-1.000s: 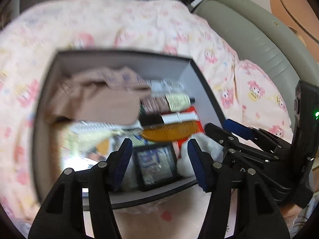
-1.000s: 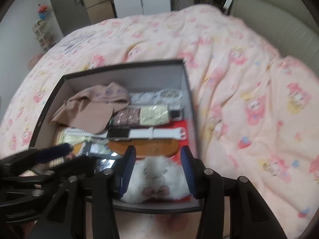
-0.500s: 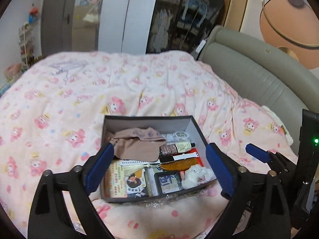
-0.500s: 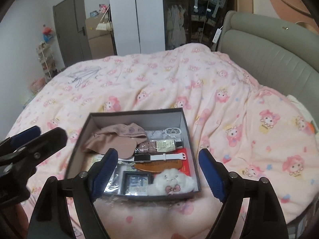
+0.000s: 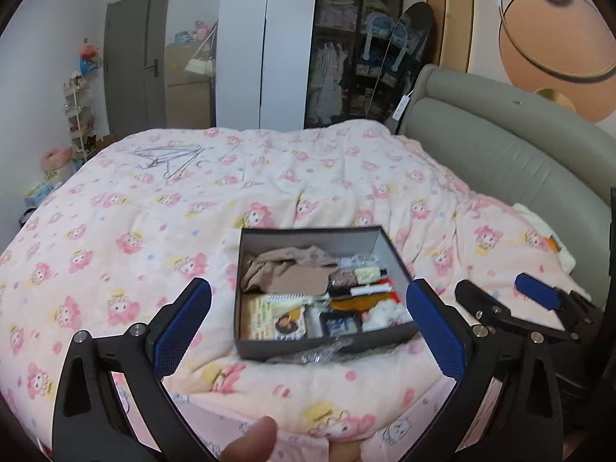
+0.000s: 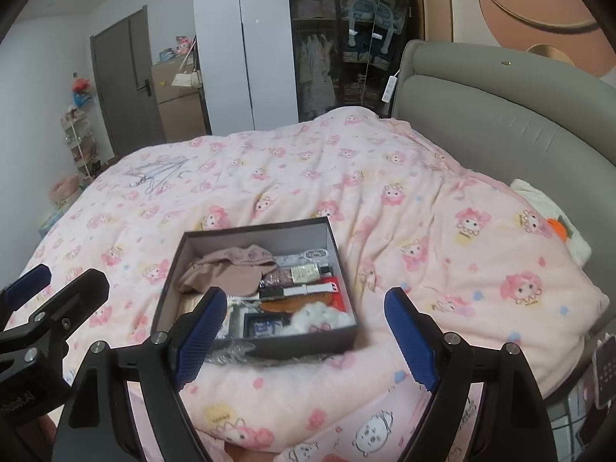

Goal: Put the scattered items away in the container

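On the pink quilt (image 5: 269,188), close to its near edge, sits the grey box (image 5: 385,340) (image 6: 254,340), and I place everything else from it. Inside, a beige cloth (image 5: 288,275) fills the far left corner; beside it toward the right wall lie small packets and a bottle (image 6: 306,271), then a white watch strap (image 6: 308,290) and an orange comb (image 6: 296,302) laid crosswise. Along the near wall I see a printed booklet (image 5: 269,317), a dark framed item (image 5: 340,325) and a white fluffy toy (image 6: 319,317) in the right corner. I judge the flat things were laid low and the soft ones tucked into corners so nothing spills over the rim.

A scrap of clear wrap (image 5: 327,350) pokes out from under the box's near wall. Nothing else loose lies near the box; only some wire hangers (image 5: 173,158) rest well beyond it, toward the far side of the bed.

My left gripper (image 5: 308,331) hangs on the near side of the box, jaws spread wide and empty. My right gripper (image 6: 304,335) does the same, released, nothing between its pads. To my eye the tidying looks finished, which is why both tools are clear of the box.
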Demonstrator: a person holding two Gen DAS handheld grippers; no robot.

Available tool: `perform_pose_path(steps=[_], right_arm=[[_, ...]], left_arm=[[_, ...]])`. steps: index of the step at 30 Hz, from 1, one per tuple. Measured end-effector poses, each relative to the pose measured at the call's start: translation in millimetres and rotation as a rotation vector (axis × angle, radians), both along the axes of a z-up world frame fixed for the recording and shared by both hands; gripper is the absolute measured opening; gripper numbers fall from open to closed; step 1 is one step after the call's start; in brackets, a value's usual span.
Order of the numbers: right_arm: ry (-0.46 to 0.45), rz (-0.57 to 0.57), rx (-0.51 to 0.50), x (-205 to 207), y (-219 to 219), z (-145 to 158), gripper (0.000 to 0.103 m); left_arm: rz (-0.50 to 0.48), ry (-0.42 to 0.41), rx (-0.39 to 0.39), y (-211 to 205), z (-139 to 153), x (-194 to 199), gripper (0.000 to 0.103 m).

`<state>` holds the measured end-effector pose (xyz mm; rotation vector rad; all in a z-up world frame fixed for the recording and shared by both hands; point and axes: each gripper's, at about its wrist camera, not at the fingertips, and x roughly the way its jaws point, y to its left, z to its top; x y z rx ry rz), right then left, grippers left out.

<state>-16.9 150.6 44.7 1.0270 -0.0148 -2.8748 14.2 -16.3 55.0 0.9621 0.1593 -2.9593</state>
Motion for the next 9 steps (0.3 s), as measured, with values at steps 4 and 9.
perform_pose_path(steps=[4, 9], right_arm=[[-0.012, -0.010, -0.010, 5.4, 2.9, -7.1, 0.083], [-0.032, -0.004, -0.011, 6.6, 2.8, -14.5, 0.083]], left_arm=[[0.047, -0.023, 0.001, -6.4, -12.3, 10.2, 0.102], [0.060, -0.032, -0.015, -9.0, -17.1, 12.3, 0.102]])
